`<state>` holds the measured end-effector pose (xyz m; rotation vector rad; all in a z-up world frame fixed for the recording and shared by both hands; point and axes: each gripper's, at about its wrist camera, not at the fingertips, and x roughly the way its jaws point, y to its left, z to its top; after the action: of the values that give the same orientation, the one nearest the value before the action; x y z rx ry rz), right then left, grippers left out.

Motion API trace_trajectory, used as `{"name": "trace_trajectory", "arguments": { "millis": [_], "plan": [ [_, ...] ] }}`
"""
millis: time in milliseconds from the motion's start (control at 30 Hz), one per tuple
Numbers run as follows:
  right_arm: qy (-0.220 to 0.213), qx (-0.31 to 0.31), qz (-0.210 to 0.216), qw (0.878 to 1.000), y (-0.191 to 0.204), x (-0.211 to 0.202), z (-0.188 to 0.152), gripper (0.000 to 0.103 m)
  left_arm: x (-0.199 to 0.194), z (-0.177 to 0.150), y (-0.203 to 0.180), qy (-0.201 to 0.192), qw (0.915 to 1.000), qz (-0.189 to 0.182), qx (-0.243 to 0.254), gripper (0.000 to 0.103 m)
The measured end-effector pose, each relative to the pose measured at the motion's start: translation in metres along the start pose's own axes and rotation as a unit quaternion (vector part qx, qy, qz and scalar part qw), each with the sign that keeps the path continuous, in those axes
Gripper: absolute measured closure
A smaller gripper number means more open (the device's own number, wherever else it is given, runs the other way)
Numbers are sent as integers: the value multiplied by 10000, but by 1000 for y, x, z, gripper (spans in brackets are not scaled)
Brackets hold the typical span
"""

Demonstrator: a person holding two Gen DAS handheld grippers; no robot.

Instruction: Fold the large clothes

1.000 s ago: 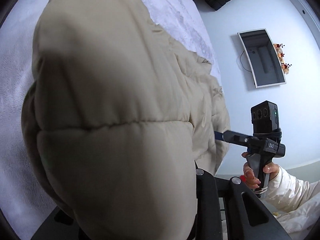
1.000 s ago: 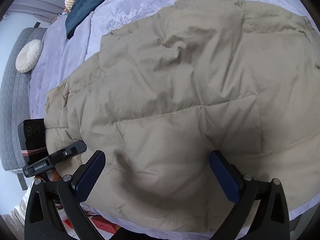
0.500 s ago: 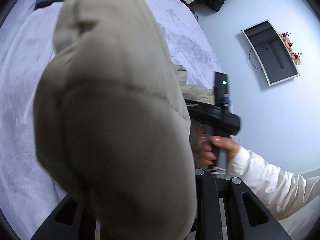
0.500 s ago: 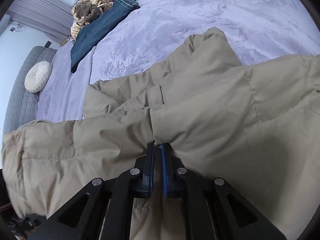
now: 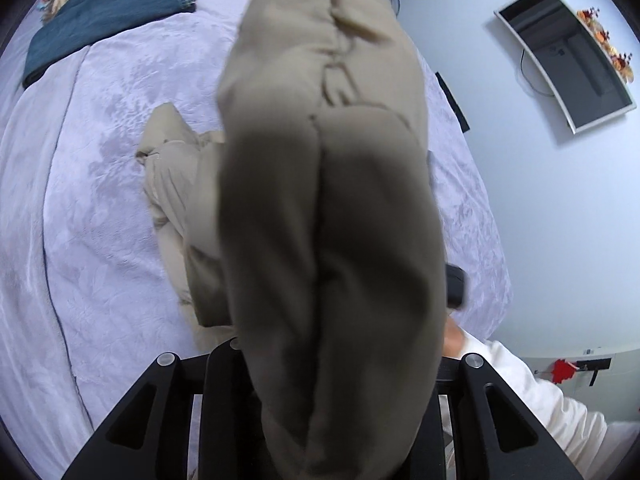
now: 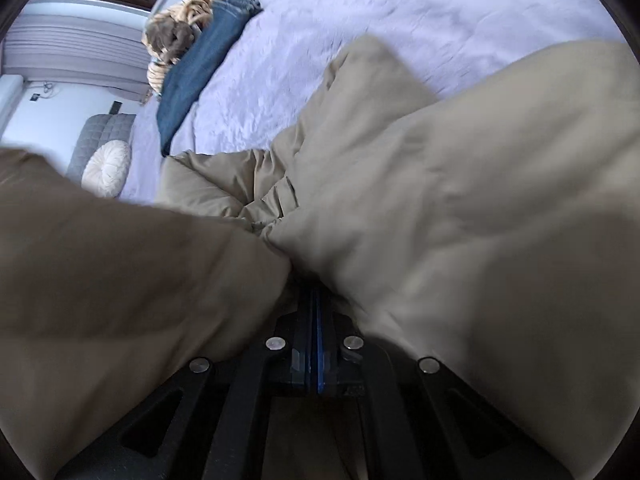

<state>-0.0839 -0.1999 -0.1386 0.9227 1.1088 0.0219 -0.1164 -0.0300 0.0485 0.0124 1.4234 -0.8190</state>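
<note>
The bed takes up most of the room, spread with a pale lilac cover, and it lies below and ahead of both hand-held tools. Across it sprawls the beige puffer coat, the biggest loose thing here. A thick padded fold of it rises straight up out of the left gripper, filling the space in front of that tool, while the rest trails down to a bunched heap on the cover to the gripper's left. The left jaws stand a little apart and pinch that fold between them. The right gripper has its blue-lined jaws drawn together on a thin gather of the same coat, the cloth ballooning out to either side and just beyond the tips.

Far ahead of the right gripper and off to its left, folded blue jeans lie on the cover, with a striped, knitted bundle touching their far end. Nearer that left side sits a round cream cushion against a grey quilted headboard. To the right of the left gripper, a white sleeve shows, and higher up a wall screen.
</note>
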Motion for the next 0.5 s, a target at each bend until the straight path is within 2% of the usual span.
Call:
{"name": "trace_trajectory", "arguments": {
  "millis": [67,133,233,333,367,400,433,500],
  "plan": [
    [-165,108,26,9998,-17,-31,-12,100,9,9,-17,102,9999,-136,9,45],
    [-314,248,2,9992,-35,-58,-27,100,20,14,-36,240,9990,-367,47,34],
    [-574,524,-40,9970,-65,-93,-51,100,43,25,-46,545,9949,-844,92,31],
    [-762,791,-125,9939,-89,-116,-67,99,76,35,-54,898,9844,-1515,32,30],
    [-817,890,-130,9926,-97,-122,-73,99,88,37,-55,1030,9791,-1751,26,22],
    [-858,968,-145,9915,-104,-127,-77,99,98,40,-54,1125,9739,-1972,19,19],
    [-880,1020,-162,9908,-108,-129,-81,99,117,36,-50,1157,9704,-2120,2,18],
    [-913,1145,-174,9891,-116,-134,-89,99,130,36,-52,1114,9689,-2211,40,18]
  ]
}}
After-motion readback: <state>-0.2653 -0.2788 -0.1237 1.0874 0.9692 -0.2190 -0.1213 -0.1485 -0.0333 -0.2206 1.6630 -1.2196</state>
